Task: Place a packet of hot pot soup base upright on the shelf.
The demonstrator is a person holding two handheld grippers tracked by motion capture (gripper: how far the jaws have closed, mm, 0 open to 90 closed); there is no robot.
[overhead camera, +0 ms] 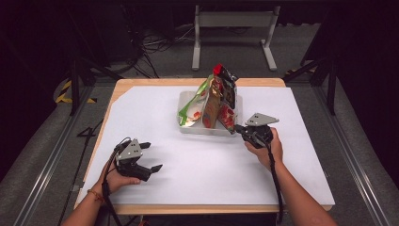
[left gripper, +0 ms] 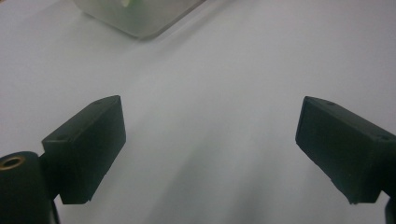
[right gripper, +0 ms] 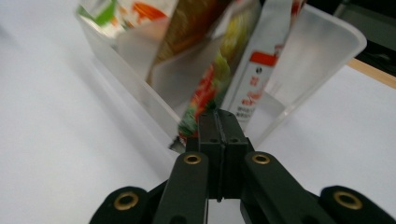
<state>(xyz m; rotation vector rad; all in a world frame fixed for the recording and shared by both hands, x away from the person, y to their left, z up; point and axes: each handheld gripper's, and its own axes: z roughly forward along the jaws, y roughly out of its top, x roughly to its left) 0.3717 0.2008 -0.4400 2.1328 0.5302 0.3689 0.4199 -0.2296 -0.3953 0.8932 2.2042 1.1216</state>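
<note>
A clear plastic bin (overhead camera: 202, 131) stands on the white sheet with several snack packets upright in it: a green one (overhead camera: 190, 110), a brown one (overhead camera: 211, 106) and a red and black one (overhead camera: 229, 89). My right gripper (overhead camera: 237, 128) is shut, its tips at the bin's near right corner against the lower corner of a red and green packet (right gripper: 201, 93). Whether any foil is pinched I cannot tell. A white and red sachet (right gripper: 254, 79) stands just behind the right gripper (right gripper: 217, 114). My left gripper (overhead camera: 154, 156) rests open on the sheet at the front left, nothing between its fingers (left gripper: 88, 144).
The bin's frosted wall (right gripper: 322, 51) curves off to the right, and its corner (left gripper: 140, 18) sits at the top of the left gripper view. The white sheet (overhead camera: 197, 174) covers a wooden table (overhead camera: 141, 82). A metal stand (overhead camera: 235, 28) and cables lie on the floor beyond.
</note>
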